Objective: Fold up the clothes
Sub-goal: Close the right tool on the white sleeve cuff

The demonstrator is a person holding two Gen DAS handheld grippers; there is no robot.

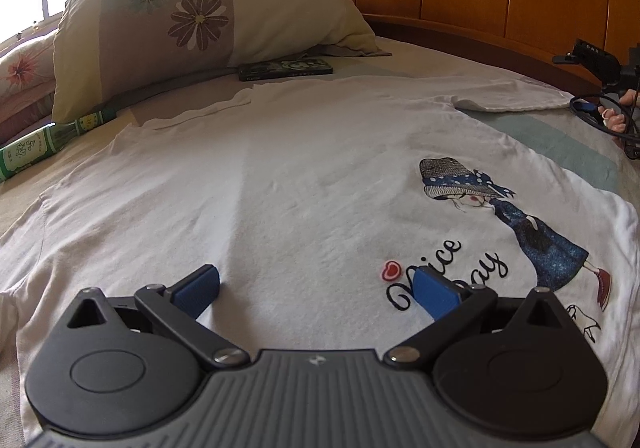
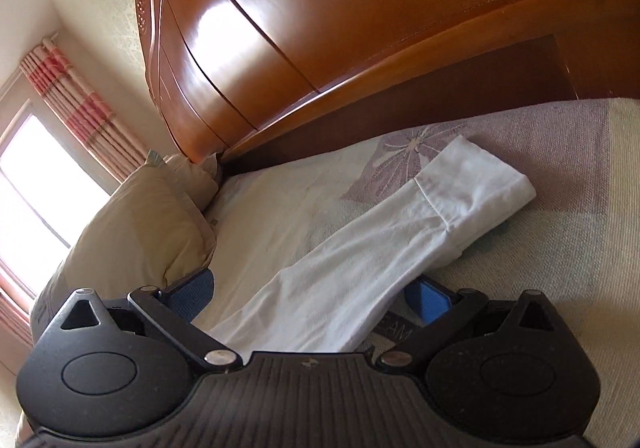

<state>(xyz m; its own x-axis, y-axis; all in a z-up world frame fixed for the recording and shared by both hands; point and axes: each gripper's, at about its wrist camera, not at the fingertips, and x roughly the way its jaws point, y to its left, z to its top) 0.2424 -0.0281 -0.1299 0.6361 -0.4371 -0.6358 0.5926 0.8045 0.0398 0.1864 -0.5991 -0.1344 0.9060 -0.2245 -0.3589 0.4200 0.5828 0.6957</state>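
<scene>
A white T-shirt (image 1: 280,183) lies spread flat across the middle of a bed (image 1: 568,143), its print of a girl in a blue dress (image 1: 520,224) and the words "Nice Day" facing up. The left gripper (image 1: 316,288) hangs low over the shirt's near part, blue pads wide apart and holding nothing. One sleeve (image 2: 400,236) stretches toward the wooden headboard (image 2: 320,47); the right gripper (image 2: 308,300) straddles it, jaws spread, the cloth running between the pads (image 2: 428,300) unpinched. Beyond the shirt's far edge, a dark phone (image 1: 286,68) rests by a flowered pillow (image 1: 192,31) at the head of the bed. A green bottle (image 1: 48,139) lies at the bed's left edge, just clear of the shirt. A hand (image 1: 616,115) and black cables (image 1: 600,119) show at the right edge.
</scene>
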